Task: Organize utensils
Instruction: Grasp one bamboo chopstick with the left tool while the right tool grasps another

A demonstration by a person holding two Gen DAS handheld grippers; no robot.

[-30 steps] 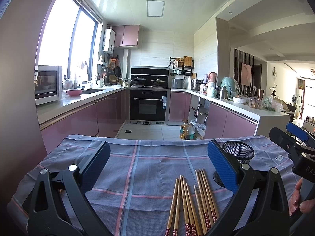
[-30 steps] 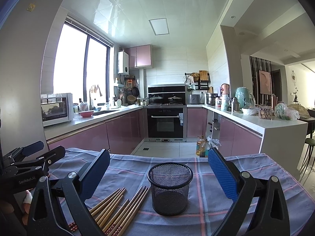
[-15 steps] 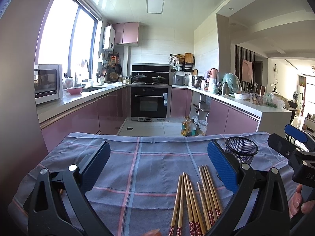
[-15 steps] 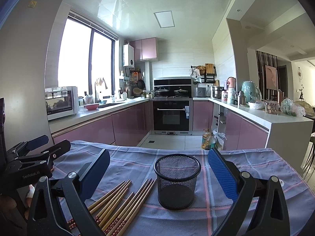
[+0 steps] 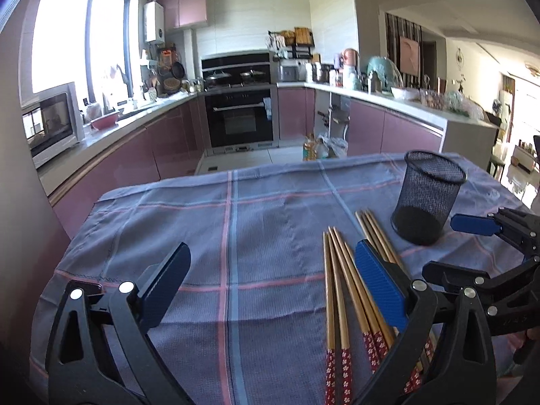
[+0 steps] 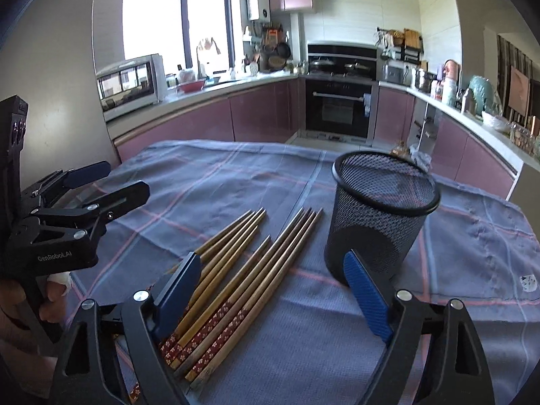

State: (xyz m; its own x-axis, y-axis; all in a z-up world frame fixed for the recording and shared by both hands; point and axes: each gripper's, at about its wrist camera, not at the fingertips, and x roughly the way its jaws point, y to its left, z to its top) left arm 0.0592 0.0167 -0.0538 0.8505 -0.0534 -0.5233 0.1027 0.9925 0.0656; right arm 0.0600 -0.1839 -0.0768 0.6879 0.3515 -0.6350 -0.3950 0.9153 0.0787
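- The bundle of wooden chopsticks with red flower-patterned handles (image 6: 236, 280) lay flat on the blue-grey checked cloth (image 5: 270, 222), tips pointing away, just beside the upright black wire-mesh cup (image 6: 381, 216), which looked empty.
- The right gripper (image 6: 273, 293) hung above the handle ends with its blue pads spread wide and nothing between them; the chopsticks sat partly under its left pad.
- The left gripper (image 5: 270, 287) was likewise wide and empty, low over the cloth, with the chopsticks under its right pad.
- The step in hand seemed to be the first pick-up, as every stick was on the cloth.
- To do it well, one gripper should probably come down across the sticks, not along them, and close on a pair near mid-length so they hang balanced.
- Loose neighbours could roll or fan out; a slow close would help.
- The other gripper might steady the light cup, which could tip when the tips drop in.
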